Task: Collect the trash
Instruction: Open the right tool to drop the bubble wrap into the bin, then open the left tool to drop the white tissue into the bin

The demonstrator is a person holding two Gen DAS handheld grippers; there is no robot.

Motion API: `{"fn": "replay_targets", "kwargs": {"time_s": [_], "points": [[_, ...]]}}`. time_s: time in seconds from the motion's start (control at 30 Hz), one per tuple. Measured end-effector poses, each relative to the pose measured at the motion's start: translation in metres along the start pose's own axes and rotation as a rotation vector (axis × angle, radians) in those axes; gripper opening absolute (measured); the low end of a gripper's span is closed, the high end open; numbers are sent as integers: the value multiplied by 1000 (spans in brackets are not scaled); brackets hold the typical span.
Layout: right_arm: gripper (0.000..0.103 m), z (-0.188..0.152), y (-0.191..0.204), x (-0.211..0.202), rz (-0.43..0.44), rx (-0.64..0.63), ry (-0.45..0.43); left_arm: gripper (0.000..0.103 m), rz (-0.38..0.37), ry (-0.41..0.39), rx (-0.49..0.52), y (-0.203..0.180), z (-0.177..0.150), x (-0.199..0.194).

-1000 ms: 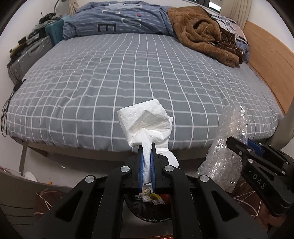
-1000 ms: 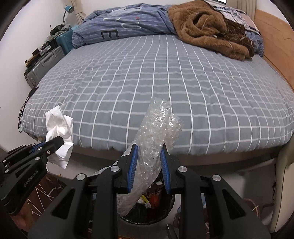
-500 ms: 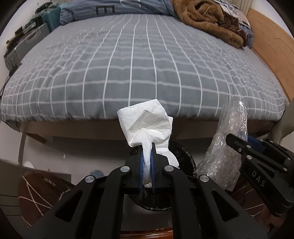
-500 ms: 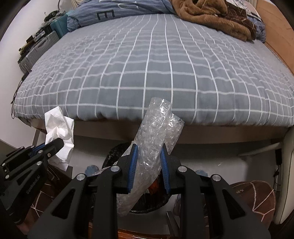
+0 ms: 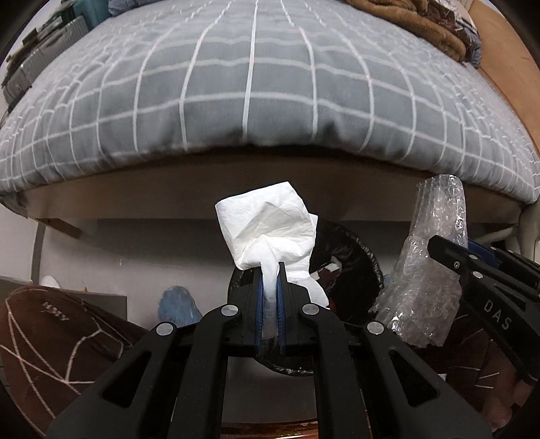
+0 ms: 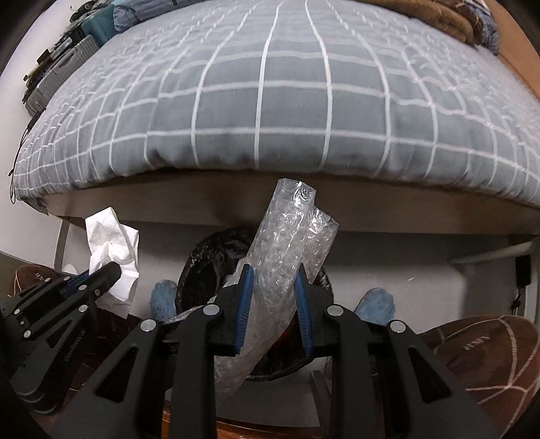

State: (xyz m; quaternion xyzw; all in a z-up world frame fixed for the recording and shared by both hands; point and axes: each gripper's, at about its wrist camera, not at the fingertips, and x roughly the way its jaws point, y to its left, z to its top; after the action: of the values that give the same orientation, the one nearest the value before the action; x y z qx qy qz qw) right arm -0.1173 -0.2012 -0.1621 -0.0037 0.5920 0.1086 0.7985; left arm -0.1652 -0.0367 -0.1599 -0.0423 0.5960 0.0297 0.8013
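The left claw (image 5: 269,270) is clamped on a crumpled white tissue (image 5: 270,229), its blue pads pressed nearly together with only the thin twisted neck of the paper between them; the loose bulk of the tissue stands above the fingertips. The right claw (image 6: 274,273) is clamped on a rolled strip of clear bubble wrap (image 6: 283,256), its pads standing wider around the roll, which sticks up past the fingertips and hangs down below them.

Both claws point steeply downward, side by side, with the right one showing at the right edge of the left wrist view and the left one at the left edge of the right wrist view. Directly beyond the fingertips of both sits a round trash bin lined with a black bag (image 5: 351,256), standing on the floor just in front of the foot of the bed. Through its mouth some scraps show, a pale piece and something reddish, but they are too hidden behind the claws to name.

Two pale blue objects (image 6: 374,304) lie on the floor on either side of the bin; what they are cannot be told. Brown slippers with white line patterns (image 5: 50,341) sit at the lower corners of the views. Above the bin runs the edge of the bed (image 5: 249,87), covered in a grey sheet with a white grid, with a brown blanket (image 5: 422,30) at its far right corner.
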Motion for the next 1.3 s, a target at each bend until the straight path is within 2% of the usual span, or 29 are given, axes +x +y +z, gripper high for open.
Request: {"fn": "replay_targets", "kwargs": {"time_s": [0.47, 0.8, 0.9, 1.07, 1.2, 1.3], "points": [[25, -8, 14, 57, -3, -28, 103, 7, 3, 88, -25, 15, -8, 56], [28, -9, 21, 80, -4, -53, 149, 7, 35, 134, -13, 13, -9, 78], [36, -8, 23, 85, -4, -52, 153, 7, 39, 140, -18, 14, -10, 81], [61, -10, 18, 85, -18, -60, 129, 7, 55, 150, -2, 9, -11, 87], [70, -14, 7, 85, -43, -51, 123, 7, 45, 148, 20, -4, -9, 89], [79, -15, -8, 80, -94, -36, 99, 7, 31, 149, 33, -12, -8, 93]]}}
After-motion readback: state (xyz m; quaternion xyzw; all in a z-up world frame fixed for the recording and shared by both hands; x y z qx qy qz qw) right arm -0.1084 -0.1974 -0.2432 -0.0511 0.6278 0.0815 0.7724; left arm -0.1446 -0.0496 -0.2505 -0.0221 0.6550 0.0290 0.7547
